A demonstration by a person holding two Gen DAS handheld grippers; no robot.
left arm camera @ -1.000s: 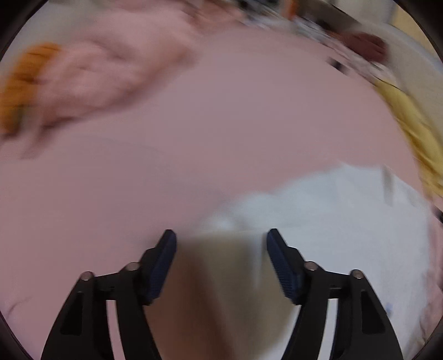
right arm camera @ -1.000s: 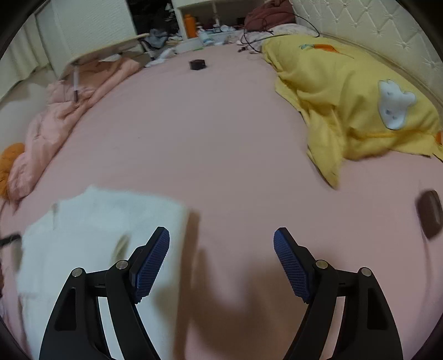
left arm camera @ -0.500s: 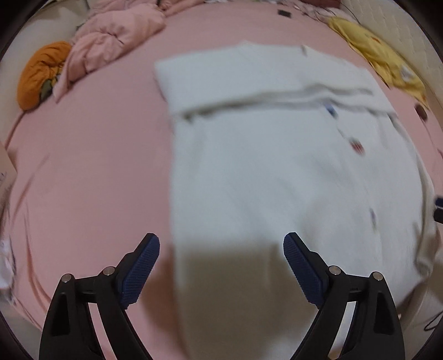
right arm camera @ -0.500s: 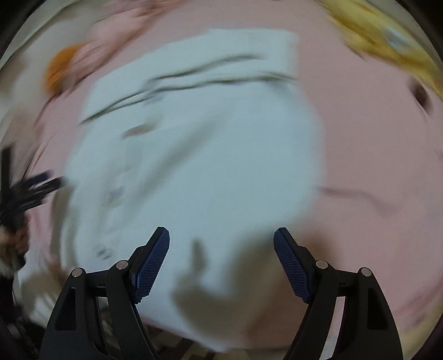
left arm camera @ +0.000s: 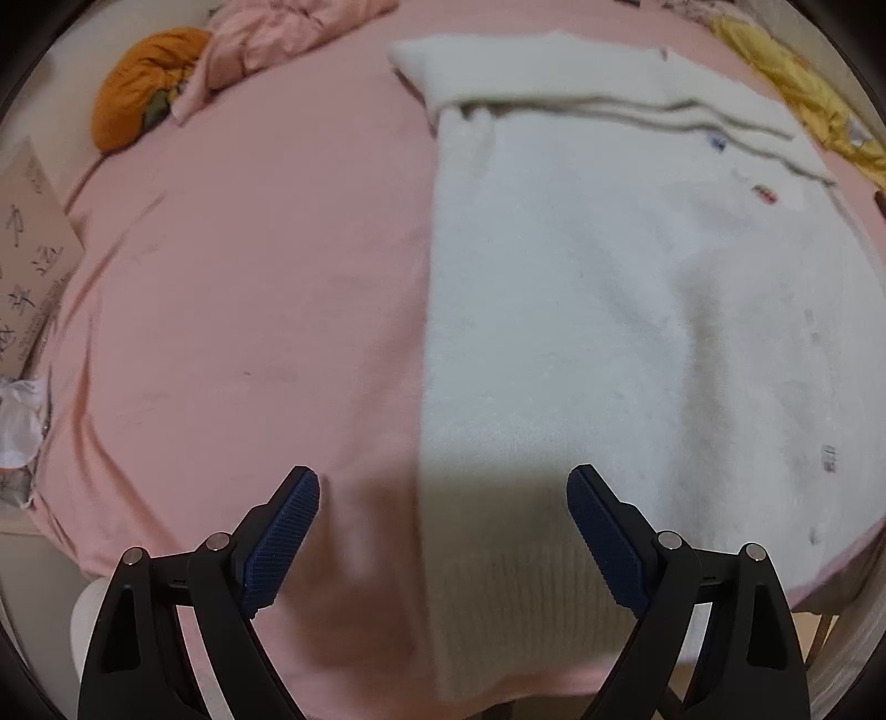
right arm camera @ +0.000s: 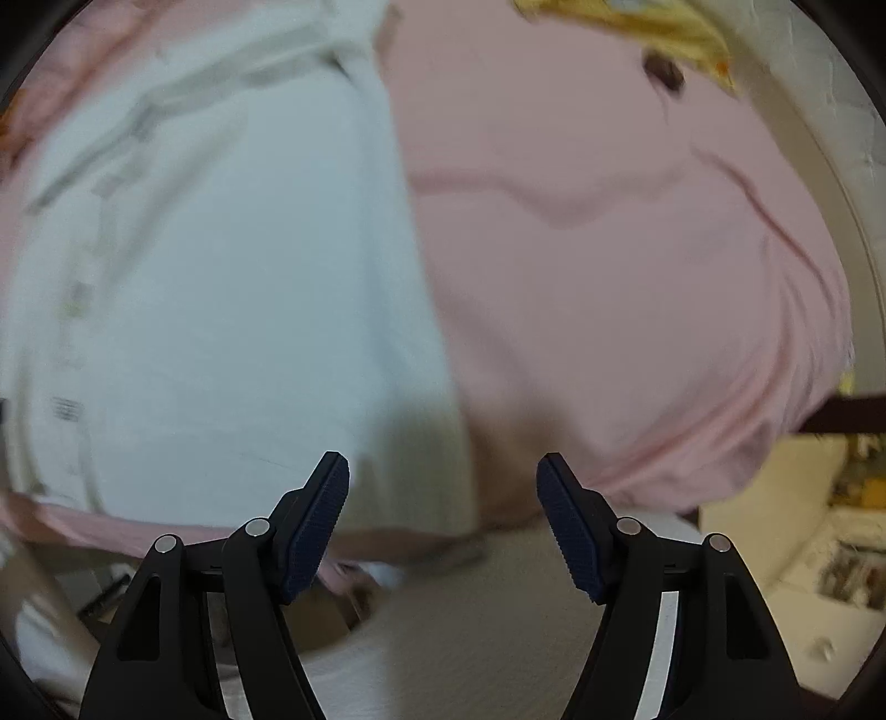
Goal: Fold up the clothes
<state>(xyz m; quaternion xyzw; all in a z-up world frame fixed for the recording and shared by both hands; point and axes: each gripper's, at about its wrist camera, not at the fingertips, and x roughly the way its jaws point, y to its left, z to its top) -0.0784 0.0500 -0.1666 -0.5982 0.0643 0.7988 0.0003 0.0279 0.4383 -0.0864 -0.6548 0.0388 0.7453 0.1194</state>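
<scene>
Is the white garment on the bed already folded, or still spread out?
Mostly spread: the white garment lies flat, only its far end folded over.

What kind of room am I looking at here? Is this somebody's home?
Most likely a bedroom in a home. A white sweater lies spread on a wide bed with a pink sheet, a yellow blanket and a bunched pink duvet sit at the far side, and floor clutter shows beyond the bed's edge.

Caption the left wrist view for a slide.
Open left hand-held gripper over the near hem of a white sweater on a pink bed.
</scene>
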